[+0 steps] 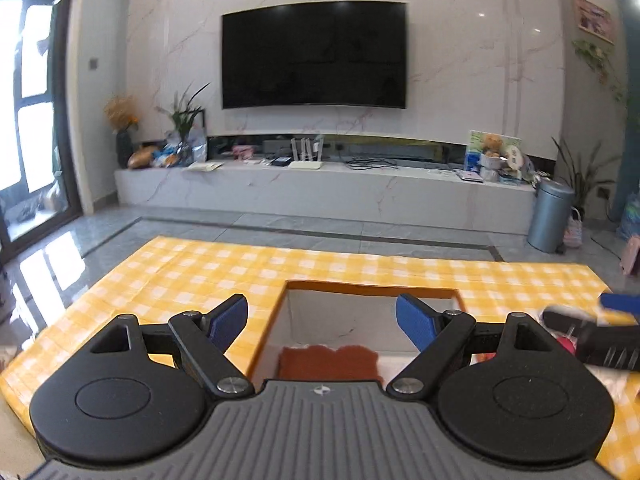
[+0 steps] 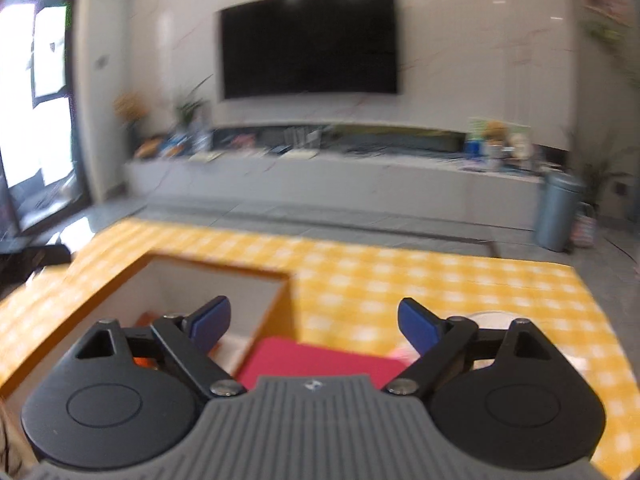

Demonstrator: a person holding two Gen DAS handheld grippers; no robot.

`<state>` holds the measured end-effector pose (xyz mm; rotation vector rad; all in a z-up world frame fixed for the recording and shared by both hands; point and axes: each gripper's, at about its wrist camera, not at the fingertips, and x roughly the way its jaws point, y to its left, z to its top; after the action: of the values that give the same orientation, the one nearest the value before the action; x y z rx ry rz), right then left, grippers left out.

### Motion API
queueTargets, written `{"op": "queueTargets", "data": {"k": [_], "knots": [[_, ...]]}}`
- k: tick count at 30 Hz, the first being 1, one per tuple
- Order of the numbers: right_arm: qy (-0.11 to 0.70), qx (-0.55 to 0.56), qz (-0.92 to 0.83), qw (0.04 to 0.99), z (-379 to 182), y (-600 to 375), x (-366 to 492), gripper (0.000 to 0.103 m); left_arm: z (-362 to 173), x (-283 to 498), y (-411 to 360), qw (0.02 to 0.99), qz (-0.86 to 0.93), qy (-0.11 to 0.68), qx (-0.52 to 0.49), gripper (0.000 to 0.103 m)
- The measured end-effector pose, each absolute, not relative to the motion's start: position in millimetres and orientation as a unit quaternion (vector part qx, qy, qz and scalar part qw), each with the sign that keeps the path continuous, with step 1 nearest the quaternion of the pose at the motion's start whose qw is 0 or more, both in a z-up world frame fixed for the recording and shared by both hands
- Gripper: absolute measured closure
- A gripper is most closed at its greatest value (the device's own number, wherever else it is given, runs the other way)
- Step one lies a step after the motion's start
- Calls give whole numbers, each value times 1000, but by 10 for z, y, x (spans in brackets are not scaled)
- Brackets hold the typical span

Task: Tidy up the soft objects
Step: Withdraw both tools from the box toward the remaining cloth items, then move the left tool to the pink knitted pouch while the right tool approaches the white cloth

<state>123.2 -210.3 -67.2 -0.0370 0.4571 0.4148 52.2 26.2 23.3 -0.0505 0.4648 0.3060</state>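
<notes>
Both grippers hang low over a table spread with a yellow checked cloth [image 1: 224,268]. Closest to the lens in the left wrist view, the left gripper [image 1: 322,320] has its blue-padded fingers [image 1: 414,322] spread wide with nothing between them, poised above an open orange-rimmed box [image 1: 372,289] that sits on the cloth toward the near edge. Inside the box, on its pale floor, lies a rust-orange soft cloth [image 1: 328,360], close to the box's near wall. At the right edge of that view the right gripper [image 1: 600,332] shows as a blurred dark shape with one blue pad, beside something pink that is too blurred to name.

From the right wrist view, which is smeared by motion, the right gripper [image 2: 314,322] also stands wide apart and grips nothing. Just below it a red folded soft item [image 2: 320,362] lies on the cloth, touching or overlapping the box's right wall [image 2: 280,312]; which of the two I cannot tell. Beyond the table's far edge are a grey tiled floor, a long white TV bench [image 1: 320,188], a wall-mounted television [image 1: 314,54] and a grey bin [image 1: 550,216].
</notes>
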Motion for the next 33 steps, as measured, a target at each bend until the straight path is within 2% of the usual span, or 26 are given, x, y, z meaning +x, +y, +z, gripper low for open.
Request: {"op": "queueTargets", "data": {"k": [11, 24, 33], "knots": [[215, 46, 88, 971, -589, -3334, 1229, 8, 242, 484, -433, 963, 53, 265, 5, 4], [319, 151, 21, 936, -1031, -4071, 1478, 7, 1, 1037, -1464, 936, -72, 333, 92, 4], [364, 154, 9, 919, -1295, -4167, 1697, 7, -175, 1760, -1879, 928, -88, 318, 175, 4]]}}
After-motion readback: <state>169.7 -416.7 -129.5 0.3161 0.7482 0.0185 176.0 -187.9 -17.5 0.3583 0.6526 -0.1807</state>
